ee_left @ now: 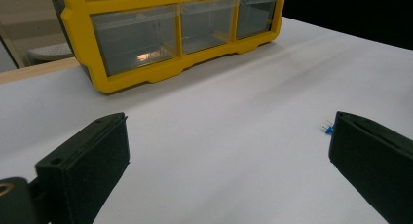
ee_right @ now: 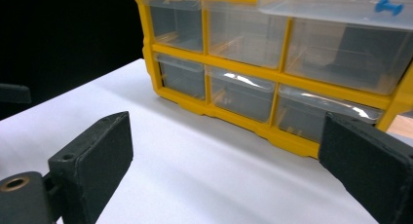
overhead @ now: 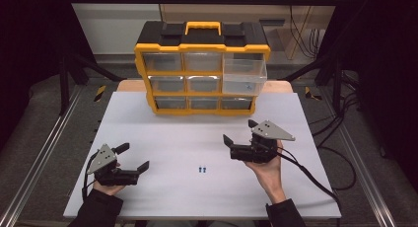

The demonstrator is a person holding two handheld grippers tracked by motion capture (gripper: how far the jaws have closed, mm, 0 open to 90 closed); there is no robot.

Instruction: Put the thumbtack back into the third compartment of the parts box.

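A yellow and black drawer cabinet with clear drawers stands at the far middle of the white table. Its upper right drawer is pulled out, and a small blue piece lies in it. Two small blue pieces lie on the table between the hands. My left gripper rests open at the near left, nothing between its jaws; in the left gripper view one blue piece shows just beside its right jaw. My right gripper is held open right of centre, empty, facing the cabinet.
The other drawers of the cabinet are pushed in. Metal rails run along both sides of the table, and cables trail on the floor at the right. White table surface lies between the grippers and the cabinet.
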